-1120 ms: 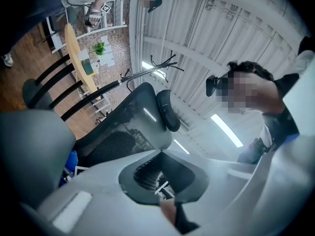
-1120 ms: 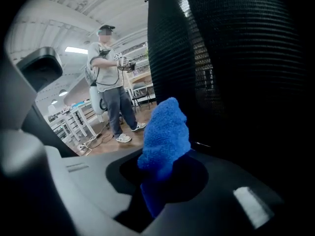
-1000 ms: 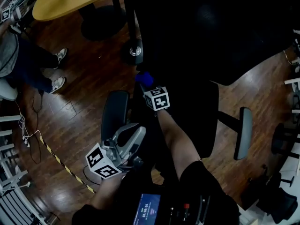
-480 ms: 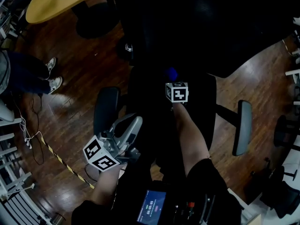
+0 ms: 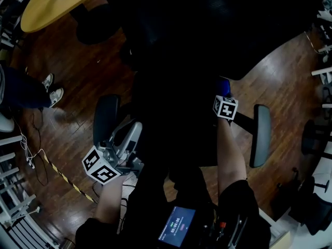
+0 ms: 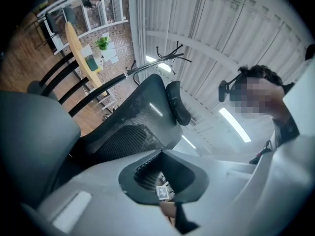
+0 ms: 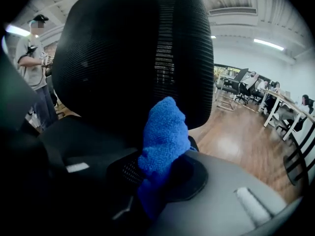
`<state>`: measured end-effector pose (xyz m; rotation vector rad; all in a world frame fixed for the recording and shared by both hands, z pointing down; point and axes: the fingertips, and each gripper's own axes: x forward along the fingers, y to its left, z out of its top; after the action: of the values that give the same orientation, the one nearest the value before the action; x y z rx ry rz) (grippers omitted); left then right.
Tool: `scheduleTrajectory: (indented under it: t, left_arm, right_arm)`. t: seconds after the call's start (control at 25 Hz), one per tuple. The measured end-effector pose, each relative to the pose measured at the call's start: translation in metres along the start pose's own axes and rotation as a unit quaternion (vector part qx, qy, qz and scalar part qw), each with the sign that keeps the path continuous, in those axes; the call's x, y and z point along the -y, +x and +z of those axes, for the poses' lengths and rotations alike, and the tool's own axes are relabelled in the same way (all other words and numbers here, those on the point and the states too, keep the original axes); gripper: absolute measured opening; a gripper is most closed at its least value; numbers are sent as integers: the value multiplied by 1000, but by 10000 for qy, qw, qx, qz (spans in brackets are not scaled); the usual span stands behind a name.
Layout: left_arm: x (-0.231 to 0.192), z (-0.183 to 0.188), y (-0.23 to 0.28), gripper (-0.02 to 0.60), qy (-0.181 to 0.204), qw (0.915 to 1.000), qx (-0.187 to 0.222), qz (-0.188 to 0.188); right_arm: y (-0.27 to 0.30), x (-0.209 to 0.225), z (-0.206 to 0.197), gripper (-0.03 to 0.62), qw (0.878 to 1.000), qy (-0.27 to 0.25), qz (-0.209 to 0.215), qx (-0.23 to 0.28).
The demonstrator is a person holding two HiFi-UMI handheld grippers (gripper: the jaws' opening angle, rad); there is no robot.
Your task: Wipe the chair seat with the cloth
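The black office chair seat (image 5: 174, 126) fills the middle of the head view, very dark. My right gripper (image 5: 223, 93) is over the seat's right side, close to the right armrest (image 5: 259, 135), and is shut on a bunched blue cloth (image 5: 223, 86). In the right gripper view the cloth (image 7: 165, 136) sticks up from between the jaws of the right gripper (image 7: 160, 183), in front of the mesh chair back (image 7: 128, 53). My left gripper (image 5: 128, 141) hovers by the left armrest (image 5: 106, 119), jaws together and empty. The left gripper (image 6: 162, 178) points up at the chair back (image 6: 130, 129).
An oval wooden table (image 5: 52, 7) stands at the top left, with a person's shoes (image 5: 49, 90) below it. Yellow-black tape (image 5: 62, 175) and cables (image 5: 28, 149) lie on the wooden floor at left. Another chair's base (image 5: 316, 144) is at right. A person (image 7: 34, 58) stands beyond the chair.
My right gripper has carried the blue cloth across the seat from its back left to its right side near the armrest. The left gripper has stayed by the left armrest.
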<state>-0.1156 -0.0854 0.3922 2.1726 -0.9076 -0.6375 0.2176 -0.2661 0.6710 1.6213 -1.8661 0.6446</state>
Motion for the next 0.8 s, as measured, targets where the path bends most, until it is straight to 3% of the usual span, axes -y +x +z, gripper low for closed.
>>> scheduleTrajectory:
  t: [0.24, 0.36, 0.52, 0.8]
  left_arm:
    - [1, -2, 1, -9, -8, 10000, -5, 6]
    - [1, -4, 1, -9, -64, 10000, -2, -37]
    - [3, -2, 1, -9, -104, 9999, 16, -86]
    - [4, 5, 2, -9, -102, 9998, 92, -124]
  right_arm:
    - [-3, 1, 0, 81, 9999, -70, -86, 59]
    - [-6, -24, 9, 81, 9998, -14, 66, 177]
    - [-5, -128, 28, 81, 9942, -328, 954, 384]
    - [-9, -317, 22, 81, 9676, -766, 2375, 377]
